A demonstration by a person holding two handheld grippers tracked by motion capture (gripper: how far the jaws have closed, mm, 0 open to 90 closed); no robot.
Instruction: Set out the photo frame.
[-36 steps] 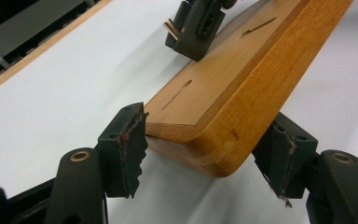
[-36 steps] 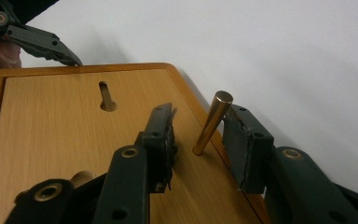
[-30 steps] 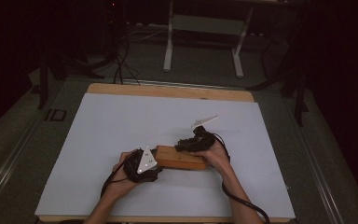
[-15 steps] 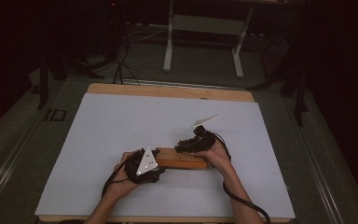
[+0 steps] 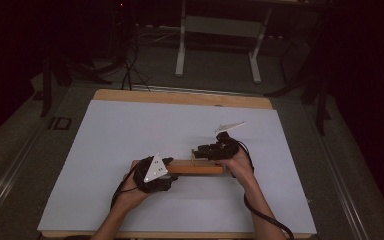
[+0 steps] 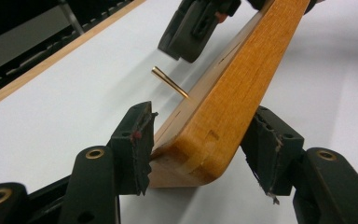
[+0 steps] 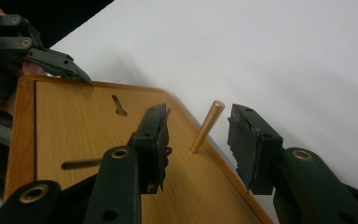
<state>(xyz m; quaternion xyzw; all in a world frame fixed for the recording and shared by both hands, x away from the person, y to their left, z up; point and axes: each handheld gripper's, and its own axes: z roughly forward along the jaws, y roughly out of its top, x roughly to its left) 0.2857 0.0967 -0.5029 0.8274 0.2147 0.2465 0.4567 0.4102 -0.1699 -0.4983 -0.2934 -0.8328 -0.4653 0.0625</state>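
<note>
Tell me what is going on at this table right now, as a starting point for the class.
A person works a wooden board with a pair of tongs in each hand on a white-topped table. The left tongs straddle one rounded end of the board; their jaws have just been closing, with a small gap on the right side. The right tongs stand open around a brass pin sticking up from the board's face, not touching it; their jaws have just been opening.

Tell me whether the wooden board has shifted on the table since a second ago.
No. The wooden board lies at the same spot relative to the table's near edge, between both grippers.
</note>
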